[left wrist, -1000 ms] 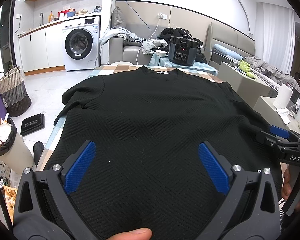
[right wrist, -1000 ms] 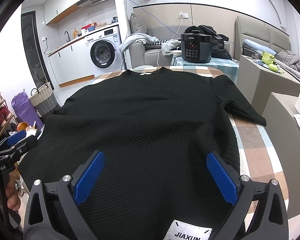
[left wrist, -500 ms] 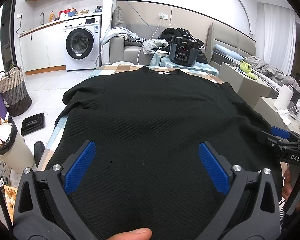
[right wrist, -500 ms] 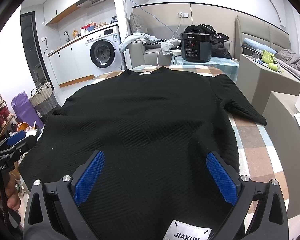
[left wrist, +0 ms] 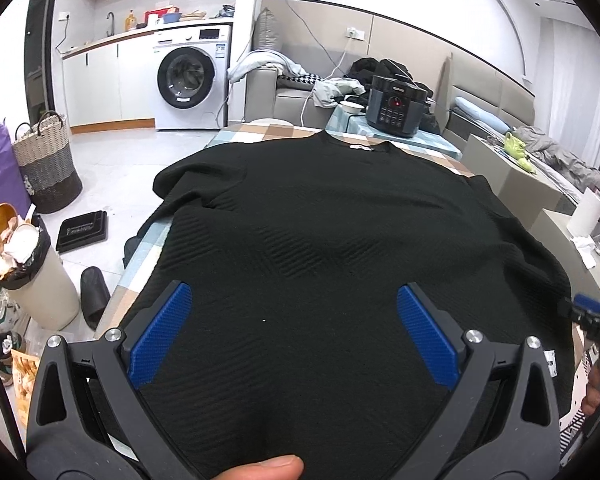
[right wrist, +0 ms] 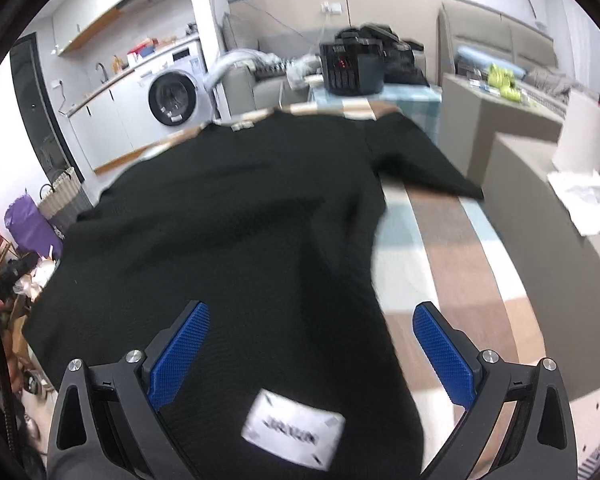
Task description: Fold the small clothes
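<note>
Sweater (left wrist: 340,240), black and ribbed, lies spread front-down or front-up, I cannot tell which, across the checked surface (right wrist: 440,248), its neckline at the far end and its hem toward me. I count one garment only, with two sleeves: one bunched at the far left edge in my left view, the other stretched out over the checked cloth on the right in my right view. My left claw (left wrist: 296,336) hangs over the near part of the sweater with its two blue fingers spread wide, black knit filling the whole gap between them; it grips nothing. My right claw (right wrist: 312,356) is likewise wide apart and holds nothing, set over the sweater's right side: its left finger is above the cloth, its right finger above bare checked surface, and the garment's side edge runs between them. A white label (right wrist: 294,436) shows at the bottom of that view, its print blurred. One fingertip (left wrist: 260,468) shows at the bottom of the left view. Beyond the surface stands one black cooker (left wrist: 396,106), and one washing machine (left wrist: 188,78) sits against the far wall.
</note>
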### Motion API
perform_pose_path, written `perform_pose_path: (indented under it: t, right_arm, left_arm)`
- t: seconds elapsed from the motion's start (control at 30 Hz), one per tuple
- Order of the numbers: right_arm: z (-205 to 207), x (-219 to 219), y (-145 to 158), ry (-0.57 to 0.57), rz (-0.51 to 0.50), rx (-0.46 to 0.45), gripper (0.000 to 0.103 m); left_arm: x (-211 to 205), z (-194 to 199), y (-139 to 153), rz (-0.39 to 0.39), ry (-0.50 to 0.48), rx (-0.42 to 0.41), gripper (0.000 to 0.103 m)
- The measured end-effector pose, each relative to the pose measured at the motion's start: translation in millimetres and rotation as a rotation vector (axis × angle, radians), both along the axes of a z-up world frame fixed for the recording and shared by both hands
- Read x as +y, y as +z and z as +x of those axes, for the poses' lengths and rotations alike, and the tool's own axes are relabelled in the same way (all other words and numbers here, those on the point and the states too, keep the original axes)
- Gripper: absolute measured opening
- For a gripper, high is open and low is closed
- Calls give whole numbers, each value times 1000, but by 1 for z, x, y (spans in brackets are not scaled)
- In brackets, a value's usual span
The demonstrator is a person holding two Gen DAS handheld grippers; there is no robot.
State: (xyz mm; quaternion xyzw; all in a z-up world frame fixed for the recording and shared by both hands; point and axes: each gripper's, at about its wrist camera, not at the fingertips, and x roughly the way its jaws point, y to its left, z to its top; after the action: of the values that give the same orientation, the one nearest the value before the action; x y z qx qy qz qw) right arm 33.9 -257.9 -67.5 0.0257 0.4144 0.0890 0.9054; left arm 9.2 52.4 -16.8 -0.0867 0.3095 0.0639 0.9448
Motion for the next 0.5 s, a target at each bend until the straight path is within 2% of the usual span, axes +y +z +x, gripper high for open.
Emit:
perform_pose_path:
  t: [0.03,0.13,0.2,0.27,0.3,0.33,0.37,0.5]
  right_arm:
    - [0,-5,-4,-10,6,11,101]
    - [2,-17,-15,-39,17,63,88]
    - [6,-23,-24,-60,29,94,84]
    - [10,-28,-32,-55,55,123,57]
    - [12,-29,-36,-54,57,137,48]
    - [14,-29,-39,-60,53,149,29]
    - [16,-29,-40,-72,36,147,14]
    - [26,-40,-32,-107,45,100,9]
  left_arm:
    - [3,0,-1,-4,4,4,102]
    - [11,-1,-5,-12,22,18,102]
    - [16,-2,-8,-12,34,30,102]
    - [21,-2,-12,-10,50,40,102]
    - [23,-3,-13,-10,57,46,102]
    - [26,-3,-14,-10,64,49,102]
    - [29,-4,-15,-9,74,51,102]
    - [35,-1,-15,-14,103,57,102]
